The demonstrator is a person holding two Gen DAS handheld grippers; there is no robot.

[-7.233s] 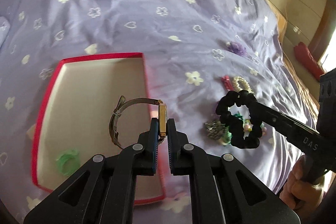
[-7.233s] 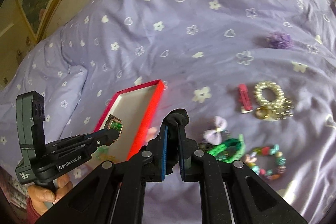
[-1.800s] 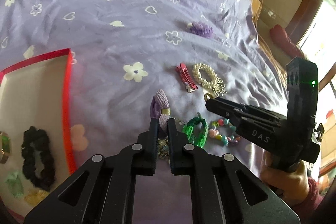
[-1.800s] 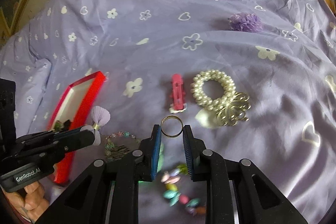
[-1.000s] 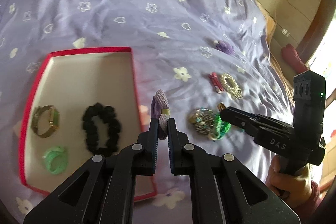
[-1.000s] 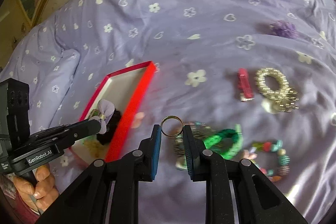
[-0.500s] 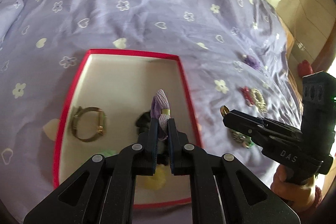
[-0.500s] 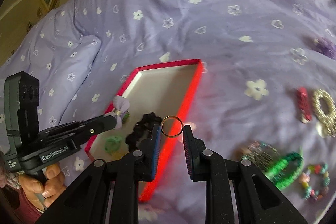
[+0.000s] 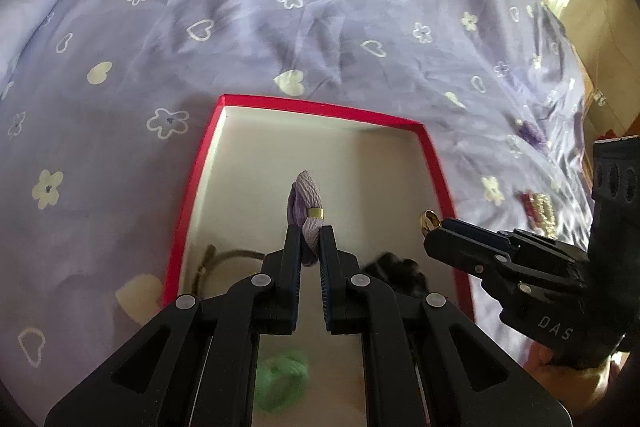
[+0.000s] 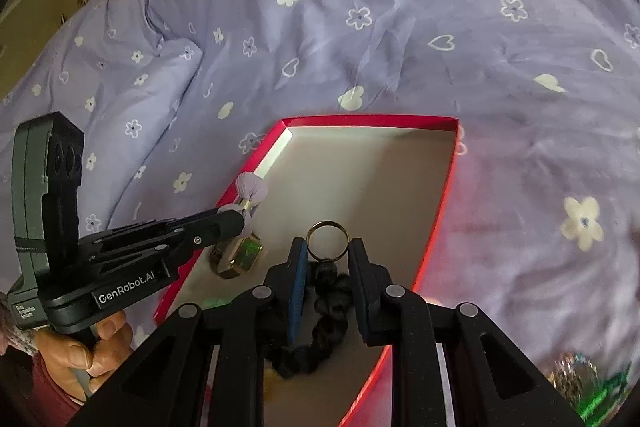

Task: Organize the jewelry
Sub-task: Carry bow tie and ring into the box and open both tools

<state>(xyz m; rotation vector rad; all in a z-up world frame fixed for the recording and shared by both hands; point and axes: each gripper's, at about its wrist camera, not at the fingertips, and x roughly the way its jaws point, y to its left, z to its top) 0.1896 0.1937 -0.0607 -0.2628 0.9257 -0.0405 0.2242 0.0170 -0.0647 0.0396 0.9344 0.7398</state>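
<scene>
Both hands are in the carry-and-drop step: each holds one piece over the red-rimmed box (image 9: 434, 163) on the purple flowered bedspread (image 9: 280, 7), with nothing let go yet.

The left hand-held gripper (image 9: 310, 245) is clamped on a lilac fabric bow with a gold band (image 9: 307, 205). Its pads pinch the bow's lower lobe, and the rest stands up above the tips, over the middle of the box's pale floor. The right hand-held gripper (image 10: 328, 247) is clamped on a gold ring (image 10: 328, 240), held upright across its width between the two pads. In the left wrist view the ring (image 9: 430, 221) sits at that gripper's tip, just above the box's right rim.

Already in the box's near part lie a gold watch with a green face (image 10: 240, 253), a black scrunchie (image 10: 320, 311) and a pale green ring-shaped piece (image 9: 282, 379). The far half of the floor is bare.

The next move, as I judge it, calls for lowering each piece close to the floor and then parting the pads. The bow is soft and should drop without trouble. The ring could roll or bounce if let fall from height, so it wants a low release, well inside the rim and clear of the scrunchie. More pieces lie on the bedspread to the right (image 10: 576, 383), so the task is only partly done.
</scene>
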